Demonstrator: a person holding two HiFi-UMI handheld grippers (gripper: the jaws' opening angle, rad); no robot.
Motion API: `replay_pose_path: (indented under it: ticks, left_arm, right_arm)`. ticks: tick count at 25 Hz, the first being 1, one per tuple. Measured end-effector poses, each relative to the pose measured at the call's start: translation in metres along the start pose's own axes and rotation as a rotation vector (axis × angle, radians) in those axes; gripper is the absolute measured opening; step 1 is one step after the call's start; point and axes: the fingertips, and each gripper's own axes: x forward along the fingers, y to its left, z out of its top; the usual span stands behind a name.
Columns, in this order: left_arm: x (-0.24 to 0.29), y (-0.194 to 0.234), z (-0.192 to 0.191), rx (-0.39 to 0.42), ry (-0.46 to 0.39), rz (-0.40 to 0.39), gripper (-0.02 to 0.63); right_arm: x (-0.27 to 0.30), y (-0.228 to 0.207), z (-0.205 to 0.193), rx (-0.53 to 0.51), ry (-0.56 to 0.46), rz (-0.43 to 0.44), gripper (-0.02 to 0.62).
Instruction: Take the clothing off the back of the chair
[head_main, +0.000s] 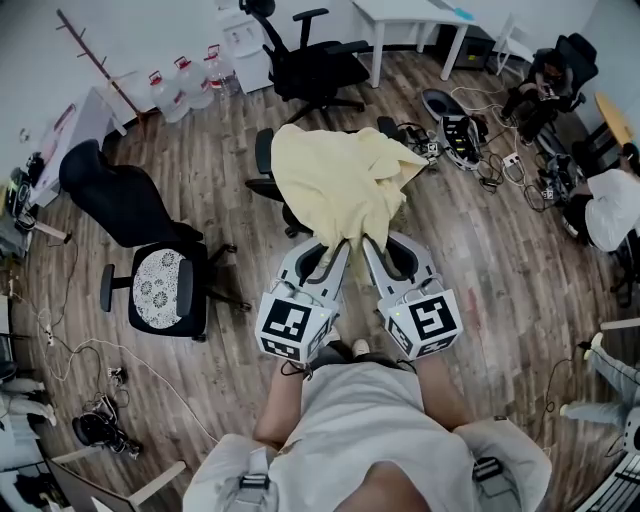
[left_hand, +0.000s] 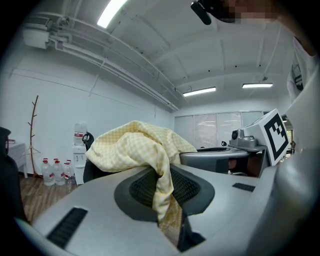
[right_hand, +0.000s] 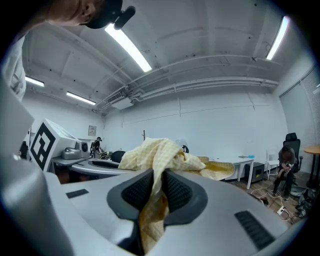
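The left gripper and right gripper, side by side, each pinch the near edge of the yellow clothing, which stretches away from them over the chair beyond.

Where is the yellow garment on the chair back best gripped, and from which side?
Its near hanging edge, approached from the person's side: the garment drapes over the chair, leaving that edge free. The left gripper and right gripper are shut on it there.

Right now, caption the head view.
A yellow garment pinched by left gripper and right gripper over a black chair.
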Motion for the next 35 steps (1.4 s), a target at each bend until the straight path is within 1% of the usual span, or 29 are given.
replay_pose_path:
  ticks: [8,24,35]
  left_arm:
    - [-0.008,-0.020,0.001,0.010,-0.007,0.041,0.072]
    - [-0.029,-0.047,0.002,0.015,-0.029,0.075,0.072]
    - [-0.042,-0.062,0.006,0.016,-0.034,0.116,0.072]
  right_arm:
    - [-0.021,0.002,0.002,-0.006,-0.027,0.042,0.069]
    - [-0.052,0.014,0.005,-0.004,-0.054,0.069,0.069]
    - [-0.070,0.022,0.011,0.002,-0.069,0.105,0.069]
